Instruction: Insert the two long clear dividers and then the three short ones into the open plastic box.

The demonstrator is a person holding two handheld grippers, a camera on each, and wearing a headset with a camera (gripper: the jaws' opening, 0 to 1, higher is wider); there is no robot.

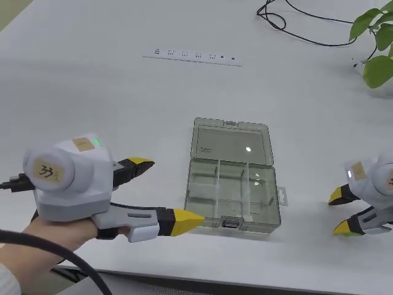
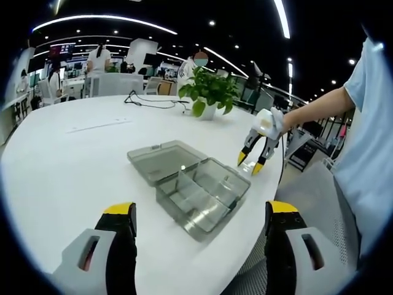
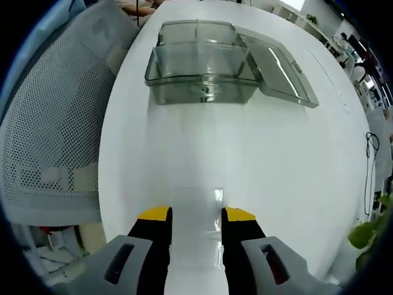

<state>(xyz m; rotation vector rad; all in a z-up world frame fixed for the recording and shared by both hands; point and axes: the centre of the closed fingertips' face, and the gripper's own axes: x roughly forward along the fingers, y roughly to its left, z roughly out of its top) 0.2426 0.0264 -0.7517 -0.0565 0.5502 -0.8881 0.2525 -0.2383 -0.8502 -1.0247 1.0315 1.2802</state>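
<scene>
Two hand-held grippers flank an open plastic box (image 1: pixel 233 206) on a white counter (image 1: pixel 110 98) in the head view. The box sits near the front edge of the counter, its lid lying flat behind it, and thin clear dividers (image 1: pixel 218 178) split it into compartments. The left gripper (image 1: pixel 164 190), held in a hand (image 1: pixel 58 236), is just left of the box with its yellow-tipped jaws spread wide. The right gripper (image 1: pixel 341 213) is well to the right, jaws apart. A power strip (image 1: pixel 193 55), a black cable (image 1: pixel 295 27) and a leafy plant (image 1: pixel 374 43) lie at the far side.

From the left gripper view, the left gripper's (image 2: pixel 201 210) jaws rise wide apart on either side of the box (image 2: pixel 202 190). Beyond it, the right gripper (image 2: pixel 249 165) points down at the counter edge.

From the right gripper view, the right gripper's (image 3: pixel 196 214) jaws stand apart on either side of a faint clear strip (image 3: pixel 196 246) on the counter. Whether they pinch it, I cannot tell. The box (image 3: pixel 202 86) lies well ahead.
</scene>
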